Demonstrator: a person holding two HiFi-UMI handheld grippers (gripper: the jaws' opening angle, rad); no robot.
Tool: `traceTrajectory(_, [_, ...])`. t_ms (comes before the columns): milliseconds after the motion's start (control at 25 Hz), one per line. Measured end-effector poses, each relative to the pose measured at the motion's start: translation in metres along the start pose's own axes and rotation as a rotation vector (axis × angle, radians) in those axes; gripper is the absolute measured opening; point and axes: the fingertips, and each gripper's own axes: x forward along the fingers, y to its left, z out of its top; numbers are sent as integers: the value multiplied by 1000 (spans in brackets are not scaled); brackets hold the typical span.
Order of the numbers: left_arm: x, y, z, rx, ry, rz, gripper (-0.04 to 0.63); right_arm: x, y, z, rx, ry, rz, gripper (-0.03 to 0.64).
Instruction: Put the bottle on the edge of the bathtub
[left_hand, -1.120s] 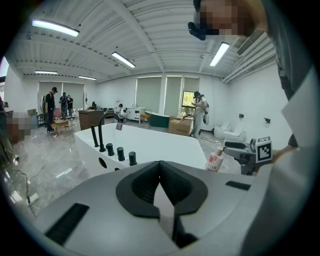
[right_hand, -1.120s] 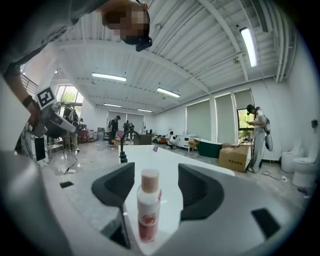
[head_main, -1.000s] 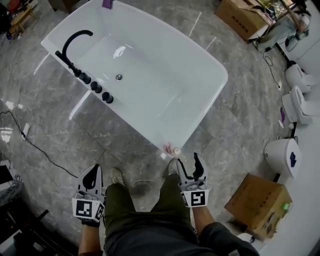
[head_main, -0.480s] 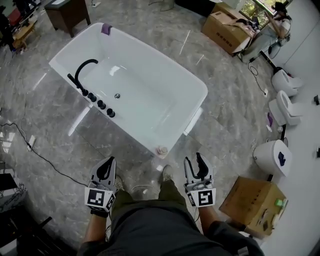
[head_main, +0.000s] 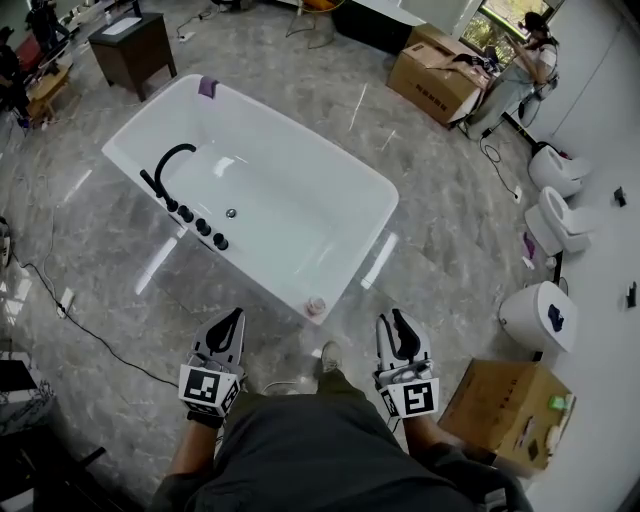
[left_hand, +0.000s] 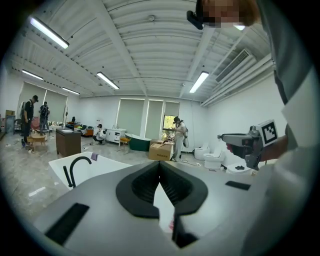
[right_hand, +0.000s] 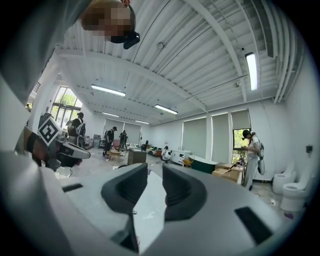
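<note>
The bottle (head_main: 316, 305), a small pinkish one, stood on the rim of the white bathtub (head_main: 290, 210) at its near corner, the corner closest to the person. No hand-held gripper touched it. Along the tub's left long edge sat a black faucet (head_main: 165, 165) with a row of black knobs beside it.

The left hand-held gripper (head_main: 235, 318) hung low in front of the person's left thigh, its marker cube toward the body and its jaws pointing forward at the tub. In the left gripper view this hand-held gripper (left_hand: 160, 170) had its jaws together at the tips, with nothing held.

The right hand-held gripper (head_main: 392, 320) was held likewise by the right thigh, near the bottle's corner but apart from it. In the right gripper view its (right_hand: 155, 172) jaws were closing, a narrow gap left between them and nothing in it.

The person's dark green trousers (head_main: 310, 450) filled the bottom of the head view. The tub stood on a grey marble floor (head_main: 120, 260), with a cardboard box (head_main: 505, 405) and a white toilet (head_main: 535, 315) off to the right.
</note>
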Motion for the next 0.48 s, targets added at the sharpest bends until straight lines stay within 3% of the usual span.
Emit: traceTrajectory(480, [-3, -33, 24, 37, -36, -73, 0, -10, 0, 22, -13, -32, -7, 27])
